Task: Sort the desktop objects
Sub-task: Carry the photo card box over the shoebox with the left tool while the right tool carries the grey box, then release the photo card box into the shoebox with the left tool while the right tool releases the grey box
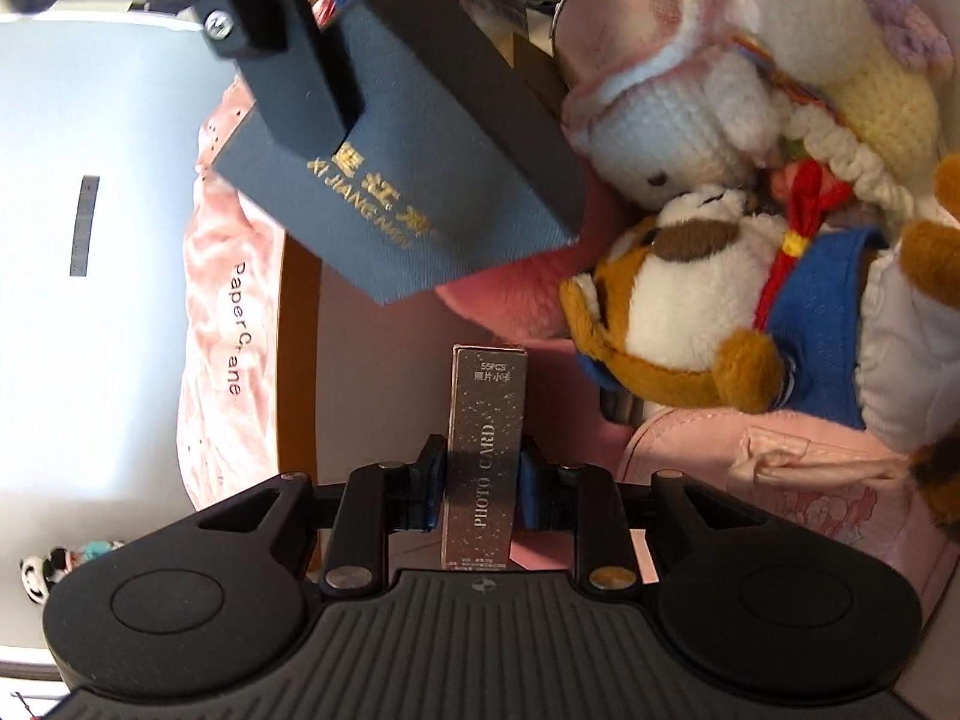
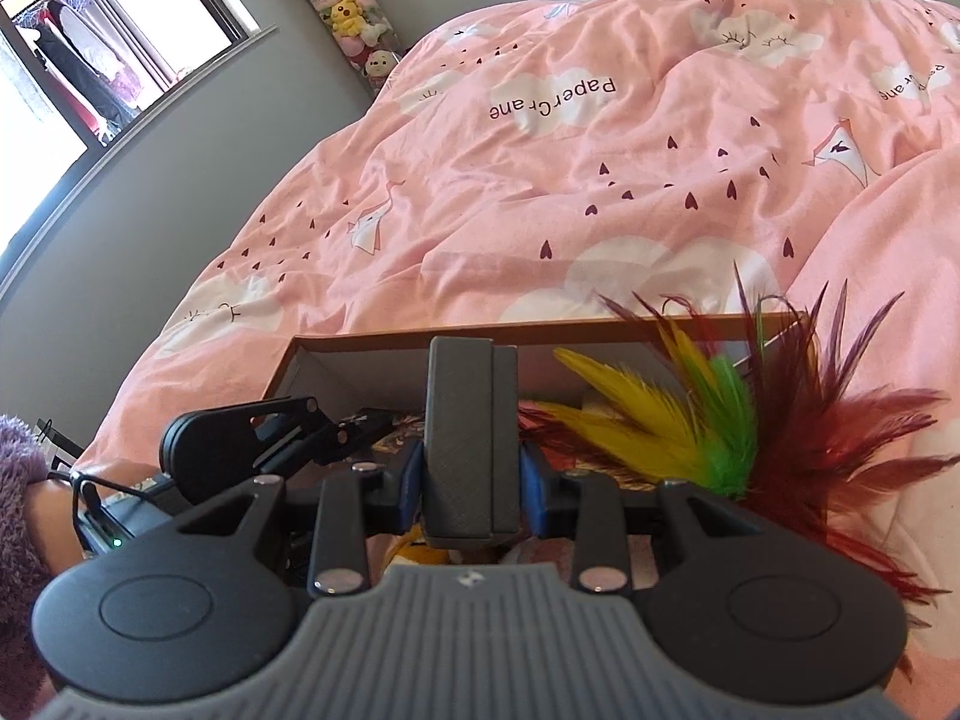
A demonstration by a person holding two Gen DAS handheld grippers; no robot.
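My left gripper [image 1: 481, 483] is shut on a slim silver "PHOTO CARD" box [image 1: 485, 450], held upright between the blue pads. My right gripper [image 2: 471, 483] is shut on a dark blue-grey box [image 2: 471, 438]. The same box [image 1: 414, 180], with gold lettering, shows in the left wrist view, held by the right gripper [image 1: 288, 48] above the plush toys. A brown-and-white plush dog [image 1: 708, 300] and a white knitted bunny [image 1: 678, 120] lie to the right in the left wrist view.
A cardboard box [image 2: 372, 339] holds several items, among them a bunch of red, yellow and green feathers [image 2: 750, 420]. The pink "Paper Crane" duvet [image 2: 600, 150] lies beyond it. A pink pouch [image 1: 780, 480] lies at lower right. A round tin [image 1: 606, 12] stands behind the bunny.
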